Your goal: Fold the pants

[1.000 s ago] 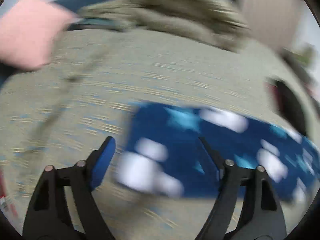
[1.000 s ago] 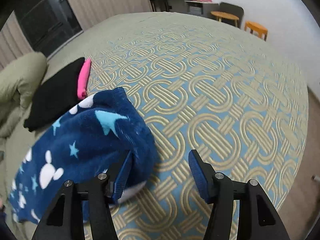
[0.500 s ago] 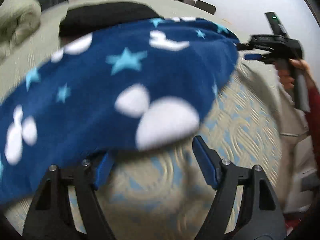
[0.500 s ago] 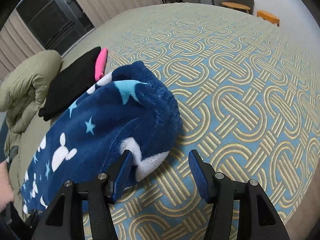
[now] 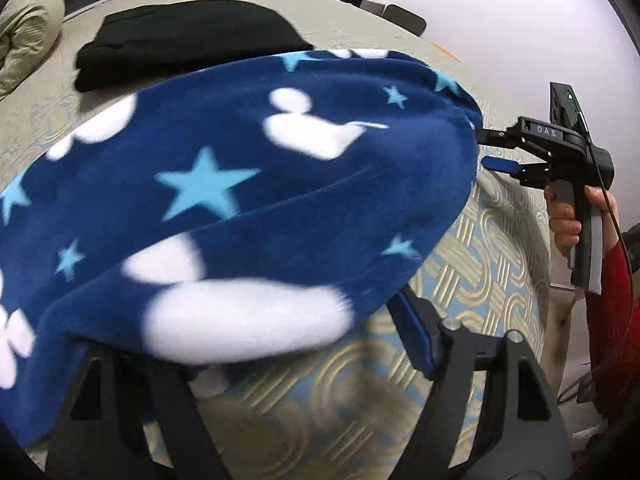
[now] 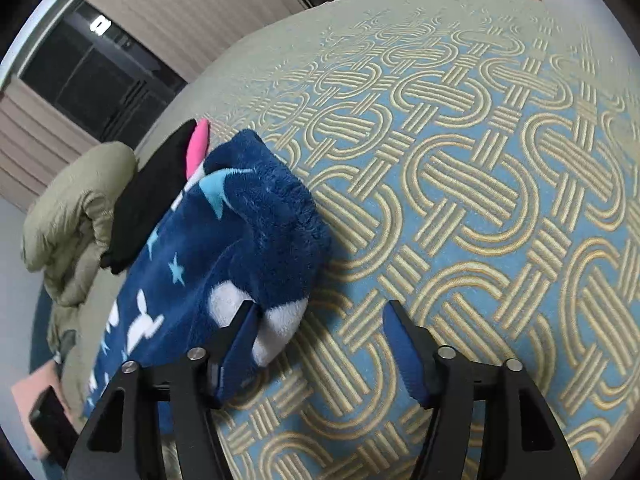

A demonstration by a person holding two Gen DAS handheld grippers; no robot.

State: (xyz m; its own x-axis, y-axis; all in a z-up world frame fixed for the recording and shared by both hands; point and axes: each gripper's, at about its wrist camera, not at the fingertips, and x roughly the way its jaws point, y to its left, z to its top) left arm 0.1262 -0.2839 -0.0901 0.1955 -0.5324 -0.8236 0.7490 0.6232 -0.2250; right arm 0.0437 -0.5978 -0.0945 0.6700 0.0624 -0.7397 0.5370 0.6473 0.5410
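Two grippers work one pair of pants (image 5: pixel 248 184), navy fleece with white shapes and light-blue stars, and we take the pants as our landmark throughout. Nearest us, in the left wrist view, the left gripper (image 5: pixel 280 344) sits under the near edge of the pants: the fleece drapes over its left finger and hides it, while the right finger (image 5: pixel 412 328) shows bare just beside the hem, so the fingers stand at a middling spread and are closing, with cloth between them but no pinch that we can confirm. In the right wrist view the right gripper (image 6: pixel 320 336) is at the opposite end of the pants; its fingers are wide and opening, the left one touching the bunched white-and-blue corner, the right one over bare bedspread (image 6: pixel 460 200), nothing clamped. We judge the long axis of the pants to run from one gripper to the other, slanting up and left from the right gripper, so each hand owns one end and the coming fold turns on carrying one end along that axis onto the other. The pants lie on the patterned bedspread. Beyond the pants, touching their far edge, lies a black folded garment (image 5: pixel 188 36) with a pink strip (image 6: pixel 199 144) at its edge, and further off a rolled olive duvet (image 6: pixel 76 208).
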